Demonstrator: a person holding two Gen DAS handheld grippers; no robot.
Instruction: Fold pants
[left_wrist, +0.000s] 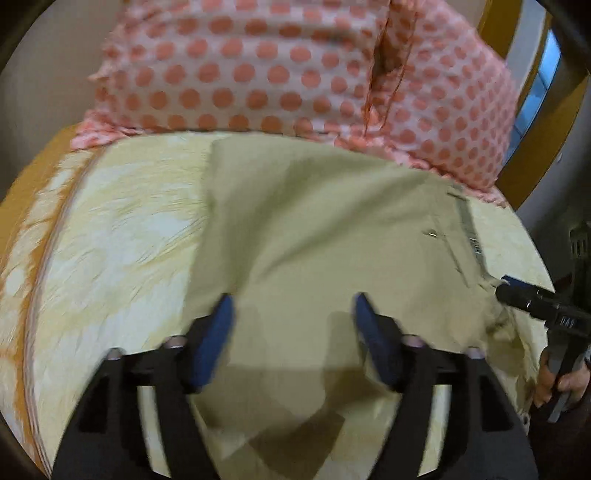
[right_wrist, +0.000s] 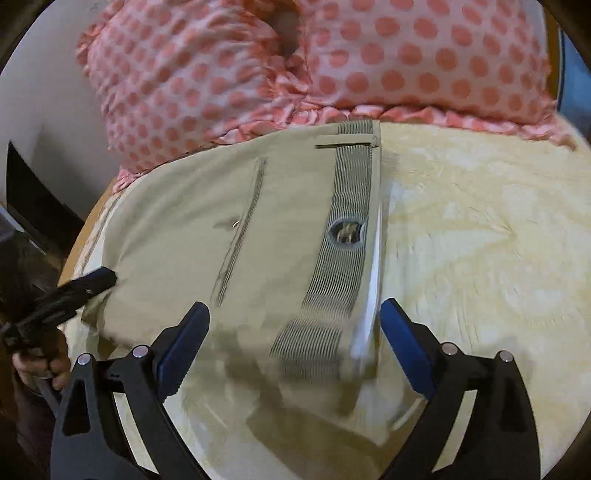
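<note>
Khaki pants (left_wrist: 317, 229) lie flat on a pale yellow patterned bedspread (left_wrist: 129, 229). In the right wrist view the pants (right_wrist: 177, 229) show a grey striped waistband (right_wrist: 347, 221) and a pocket seam. My left gripper (left_wrist: 293, 310) is open, fingers apart just above the pants' cloth. My right gripper (right_wrist: 295, 314) is open, its fingers on either side of the waistband end. The right gripper also shows at the right edge of the left wrist view (left_wrist: 532, 295), and the left gripper at the left edge of the right wrist view (right_wrist: 81, 284).
A pink pillow with coral dots (left_wrist: 295, 70) lies across the far side of the bed, also in the right wrist view (right_wrist: 295, 66). A wooden bed frame (left_wrist: 532, 147) and a window are at the far right. The bed edge curves down at the left.
</note>
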